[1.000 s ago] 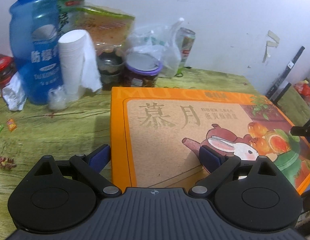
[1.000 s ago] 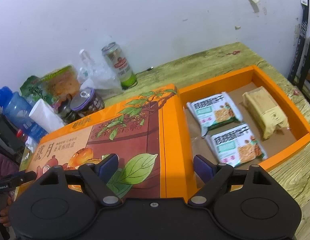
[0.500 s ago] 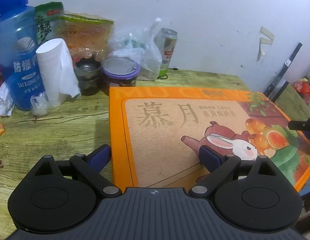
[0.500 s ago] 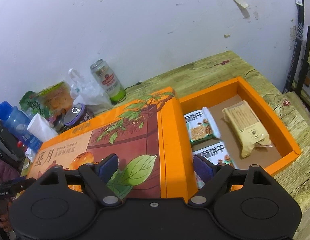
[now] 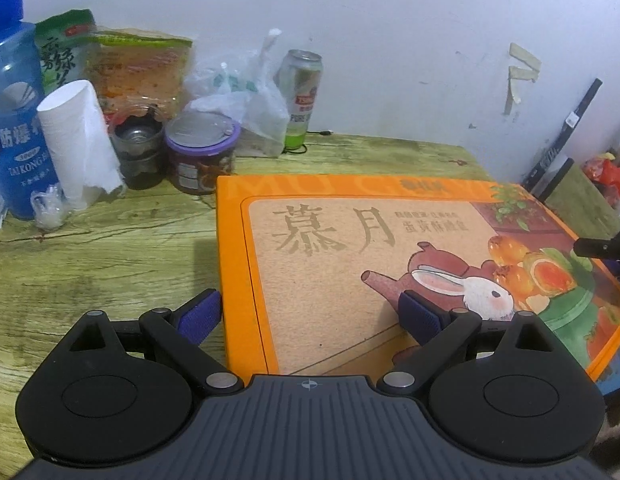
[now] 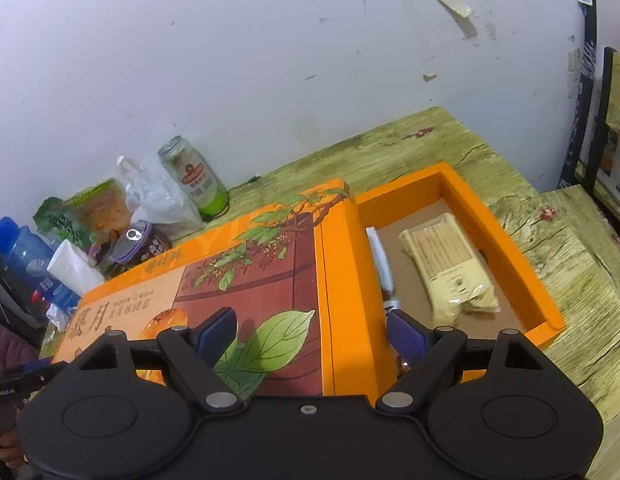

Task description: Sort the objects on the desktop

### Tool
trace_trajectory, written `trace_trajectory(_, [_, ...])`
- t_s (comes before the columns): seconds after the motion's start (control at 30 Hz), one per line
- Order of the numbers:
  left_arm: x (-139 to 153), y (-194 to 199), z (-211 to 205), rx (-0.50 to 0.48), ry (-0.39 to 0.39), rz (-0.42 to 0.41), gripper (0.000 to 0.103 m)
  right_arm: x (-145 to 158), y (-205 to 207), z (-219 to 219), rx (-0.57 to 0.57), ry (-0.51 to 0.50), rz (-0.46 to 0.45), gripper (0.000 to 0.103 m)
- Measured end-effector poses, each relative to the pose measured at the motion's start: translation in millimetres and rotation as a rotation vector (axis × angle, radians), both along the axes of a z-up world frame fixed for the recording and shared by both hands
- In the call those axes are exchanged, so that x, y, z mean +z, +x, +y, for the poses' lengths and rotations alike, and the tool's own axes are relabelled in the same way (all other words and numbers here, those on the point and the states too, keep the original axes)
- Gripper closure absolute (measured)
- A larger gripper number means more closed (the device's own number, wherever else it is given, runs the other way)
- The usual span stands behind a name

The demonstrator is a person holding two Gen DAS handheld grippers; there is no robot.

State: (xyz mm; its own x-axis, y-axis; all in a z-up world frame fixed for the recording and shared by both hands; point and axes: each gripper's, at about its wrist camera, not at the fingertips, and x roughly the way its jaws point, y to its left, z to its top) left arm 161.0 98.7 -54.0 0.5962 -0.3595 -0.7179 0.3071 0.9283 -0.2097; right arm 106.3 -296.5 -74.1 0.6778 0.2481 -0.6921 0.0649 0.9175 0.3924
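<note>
From my left wrist view, the far left of the tabletop (image 5: pixel 109 248) is crowded against the wall: a blue water bottle (image 5: pixel 13 128), a stack of white paper cups (image 5: pixel 75 140) with tissue hanging from it, green snack bags (image 5: pixel 137 68) behind, a dark glass jar (image 5: pixel 137 148), a purple-lidded jar (image 5: pixel 201 160), a crumpled plastic bag (image 5: pixel 245 112) and a green beer can (image 5: pixel 301 96).

To the right of that clutter lies the orange gift-box lid (image 5: pixel 390 264), printed with a rabbit and teapot. My left claw (image 5: pixel 310 316) straddles its left edge, one pad outside the edge above the wood, the other over the printed top. It is spread wide; I see neither pad pressing, so it grasps nothing.

In the right wrist view the lid partly covers the orange box tray (image 6: pixel 506 248), whose right part is uncovered. Inside lie a beige biscuit pack (image 6: pixel 450 268) and, half hidden under the lid's edge, a white packet (image 6: pixel 380 260). My right claw (image 6: pixel 314 332) is spread across the lid's right edge, one pad over the leaf print, the other over the tray's interior; it is released, grasping nothing I can make out.
</note>
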Motion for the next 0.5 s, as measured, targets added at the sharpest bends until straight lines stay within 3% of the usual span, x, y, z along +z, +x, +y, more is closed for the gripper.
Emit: trace_trajectory(0.5, [-3.4,-4.7,-53.4,0.034,-0.02,-0.005,0.008,-0.3,10.7,-54.6,0.015,-0.001,-0.02,0.021])
